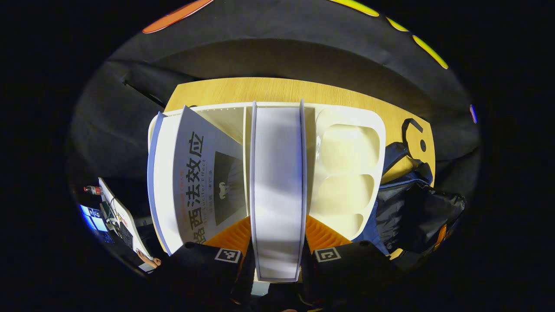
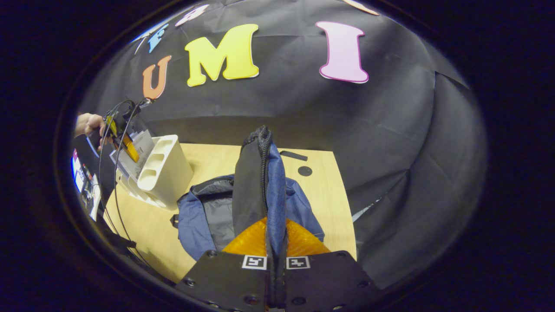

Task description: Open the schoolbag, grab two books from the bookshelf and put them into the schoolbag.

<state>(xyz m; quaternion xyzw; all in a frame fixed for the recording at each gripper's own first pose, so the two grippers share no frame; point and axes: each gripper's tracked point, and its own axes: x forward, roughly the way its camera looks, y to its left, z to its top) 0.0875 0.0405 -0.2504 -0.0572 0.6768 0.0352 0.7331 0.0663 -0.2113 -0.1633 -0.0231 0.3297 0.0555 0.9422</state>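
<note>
Now the book is clamped edge-on by the left gripper at the shelf; bag flap is pinched up by the right gripper on the table. Next, prob.: book to be lifted out & carried to bag opening.

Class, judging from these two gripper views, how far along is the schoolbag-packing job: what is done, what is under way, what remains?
Done: the blue fabric schoolbag lies open; the right gripper pinches its flap upright. Under way: the left gripper clamps a thick white-edged book at the cream plastic bookshelf. Left: putting this book into the bag, then the leaning white-covered book.
</note>
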